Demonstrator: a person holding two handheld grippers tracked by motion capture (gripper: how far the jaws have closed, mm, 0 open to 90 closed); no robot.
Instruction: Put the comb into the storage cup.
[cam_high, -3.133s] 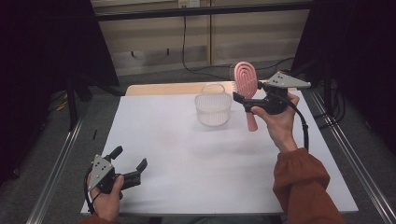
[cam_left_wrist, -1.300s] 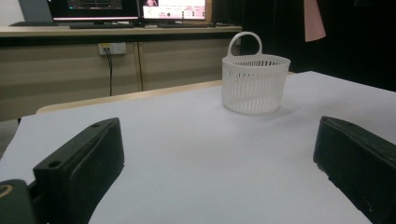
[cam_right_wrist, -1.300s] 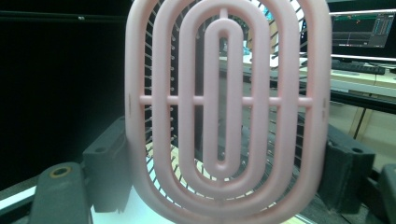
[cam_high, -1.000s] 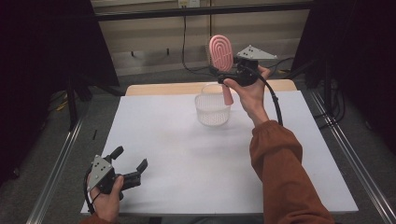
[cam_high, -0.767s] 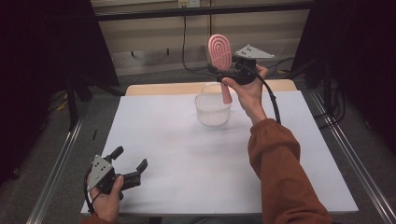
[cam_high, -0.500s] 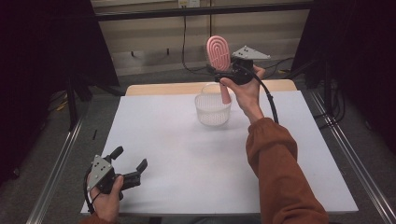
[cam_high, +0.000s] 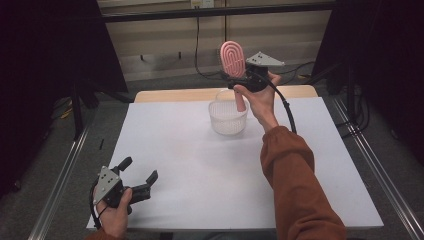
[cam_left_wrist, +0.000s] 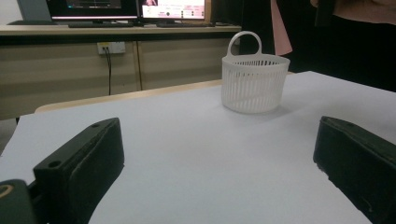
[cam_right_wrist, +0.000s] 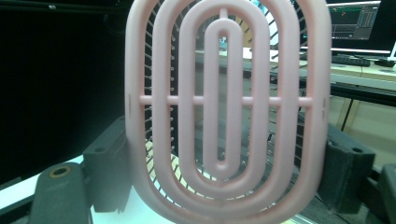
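Note:
A pink oval hairbrush (cam_high: 232, 59) stands upright in the air, head up, with my right gripper (cam_high: 239, 82) shut on it just below the head. Its handle end hangs by the far right rim of a white slatted basket (cam_high: 215, 109) at the back middle of the table; I cannot tell whether it is inside. In the right gripper view the brush head (cam_right_wrist: 224, 107) stands between the two jaws. My left gripper (cam_high: 140, 168) rests open at the front left with nothing in it. In the left gripper view the basket (cam_left_wrist: 254, 86) stands ahead of it.
A white sheet (cam_high: 190, 170) covers the table, with a wooden strip (cam_high: 170, 95) along its far edge. Metal rails (cam_high: 372, 170) run down both sides. Cables hang at the back wall, and monitors (cam_left_wrist: 173, 8) stand on a counter beyond.
The right hand has carried the brush from the basket's right, up and left, then slightly down over its far rim. The left gripper has stayed put.

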